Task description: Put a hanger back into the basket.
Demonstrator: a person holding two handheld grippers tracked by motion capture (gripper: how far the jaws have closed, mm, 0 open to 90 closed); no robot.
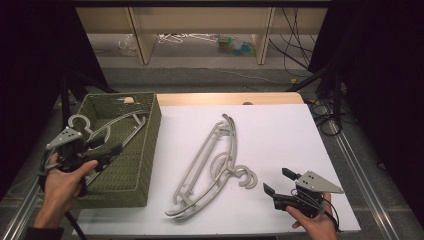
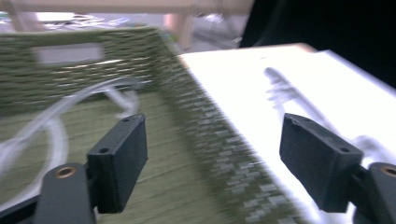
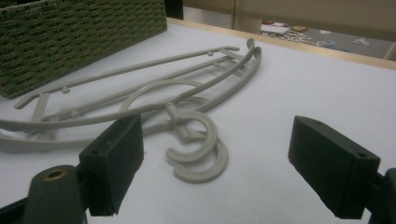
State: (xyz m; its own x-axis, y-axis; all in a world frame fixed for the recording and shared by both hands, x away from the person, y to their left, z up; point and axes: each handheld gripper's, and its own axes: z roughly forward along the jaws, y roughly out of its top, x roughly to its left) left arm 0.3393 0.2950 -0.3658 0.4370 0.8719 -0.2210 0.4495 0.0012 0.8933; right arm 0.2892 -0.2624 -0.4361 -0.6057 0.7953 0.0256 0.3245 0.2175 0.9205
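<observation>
Two grey plastic hangers [image 1: 210, 155] lie stacked on the white table top [image 1: 280, 130], their hooks [image 1: 244, 176] pointing toward the near right. A third grey hanger [image 1: 112, 127] rests inside the green woven basket [image 1: 142, 150] at the left. My left gripper [image 1: 107, 148] hovers over the basket's near part, jaws wide apart and empty; its own view shows the basket's right wall [image 2: 210, 135] between them and the hanger [image 2: 51, 126] inside. My right gripper [image 1: 278, 182] is open near the front right, just right of the hooks [image 3: 201, 149], with nothing between its jaws.
The basket stands along the table's left edge. Behind the table are wooden shelf legs [image 1: 141, 40], clutter on the floor [image 1: 235, 45] and loose cables [image 1: 295, 55]. Black curtains [image 1: 380, 75] flank both sides. White surface stretches to the right of the hangers.
</observation>
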